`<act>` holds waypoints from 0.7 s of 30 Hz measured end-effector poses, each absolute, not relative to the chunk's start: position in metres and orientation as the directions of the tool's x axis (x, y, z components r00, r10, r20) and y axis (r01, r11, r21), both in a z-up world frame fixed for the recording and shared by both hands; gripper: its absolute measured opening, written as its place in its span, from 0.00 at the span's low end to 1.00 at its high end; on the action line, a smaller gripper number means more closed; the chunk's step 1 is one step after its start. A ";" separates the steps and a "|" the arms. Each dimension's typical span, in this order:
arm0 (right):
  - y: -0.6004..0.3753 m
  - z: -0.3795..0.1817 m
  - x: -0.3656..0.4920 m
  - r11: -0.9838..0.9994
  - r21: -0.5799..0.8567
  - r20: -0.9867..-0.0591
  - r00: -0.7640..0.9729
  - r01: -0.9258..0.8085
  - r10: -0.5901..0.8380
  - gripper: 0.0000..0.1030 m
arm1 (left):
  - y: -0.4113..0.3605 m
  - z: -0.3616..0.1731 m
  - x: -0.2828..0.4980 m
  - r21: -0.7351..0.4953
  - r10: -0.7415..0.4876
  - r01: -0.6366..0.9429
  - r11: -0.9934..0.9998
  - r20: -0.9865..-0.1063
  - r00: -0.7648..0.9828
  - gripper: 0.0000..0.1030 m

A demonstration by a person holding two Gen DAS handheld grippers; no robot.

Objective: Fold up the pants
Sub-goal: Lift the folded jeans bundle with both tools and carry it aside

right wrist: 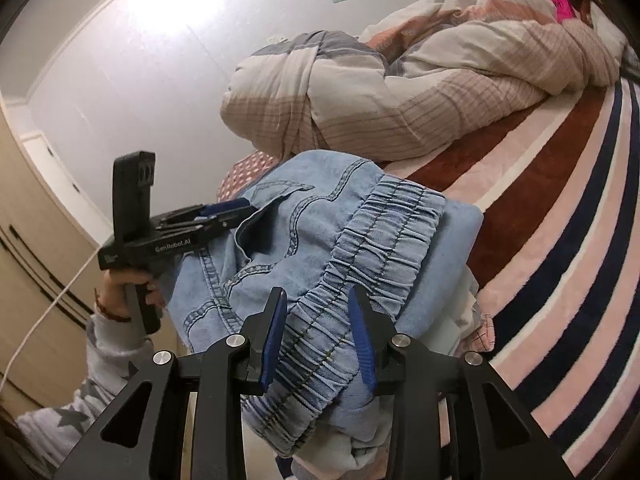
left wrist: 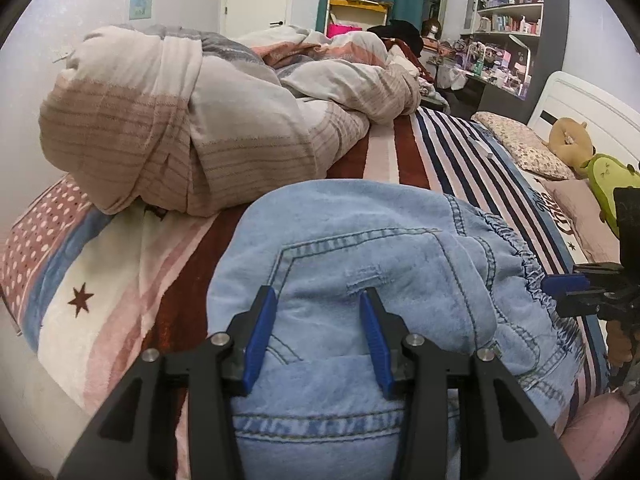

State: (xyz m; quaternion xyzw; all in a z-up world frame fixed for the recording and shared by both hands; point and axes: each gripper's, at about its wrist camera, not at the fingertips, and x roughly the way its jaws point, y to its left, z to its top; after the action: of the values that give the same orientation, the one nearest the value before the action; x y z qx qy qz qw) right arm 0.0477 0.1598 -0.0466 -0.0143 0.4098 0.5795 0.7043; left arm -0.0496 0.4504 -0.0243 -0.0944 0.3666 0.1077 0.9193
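Light blue denim pants (left wrist: 360,248) lie folded in a bundle on the striped bed; they also show in the right wrist view (right wrist: 320,232), with the elastic waistband (right wrist: 360,248) toward me. My left gripper (left wrist: 318,294) is open, its blue fingers spread over the back pocket area; it also shows in the right wrist view (right wrist: 224,210) at the bundle's left side. My right gripper (right wrist: 318,294) is open, its fingers straddling the waistband; it shows at the right edge of the left wrist view (left wrist: 560,284).
A rumpled striped duvet (left wrist: 192,120) is heaped on the far side of the bed. Pillows (left wrist: 524,148) and plush toys (left wrist: 596,168) lie near the headboard at right. Shelves (left wrist: 508,28) stand behind. The striped bedspread (right wrist: 560,200) stretches to the right.
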 end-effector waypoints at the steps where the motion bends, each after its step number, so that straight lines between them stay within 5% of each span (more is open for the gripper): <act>1: 0.159 -0.045 0.047 0.332 0.452 -0.597 -0.004 -0.828 0.802 0.27 | 0.449 -0.022 -0.052 -0.092 0.136 -0.273 0.958 -0.691 0.710 0.39; 4: 0.159 -0.041 0.045 0.333 0.442 -0.606 -0.003 -0.833 0.795 0.31 | 0.441 -0.014 -0.059 -0.090 0.144 -0.276 0.957 -0.679 0.720 0.50; 21: 0.124 -0.033 0.004 0.375 0.396 -0.642 0.039 -0.838 0.766 0.63 | 0.382 0.014 -0.097 -0.063 0.205 -0.318 0.946 -0.642 0.738 0.72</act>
State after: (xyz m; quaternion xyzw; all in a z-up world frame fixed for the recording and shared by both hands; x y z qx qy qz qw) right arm 0.0044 0.1237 -0.0329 -0.0439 0.4118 0.5574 0.7196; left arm -0.0971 0.3821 0.0142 -0.0845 0.3332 0.1408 0.9285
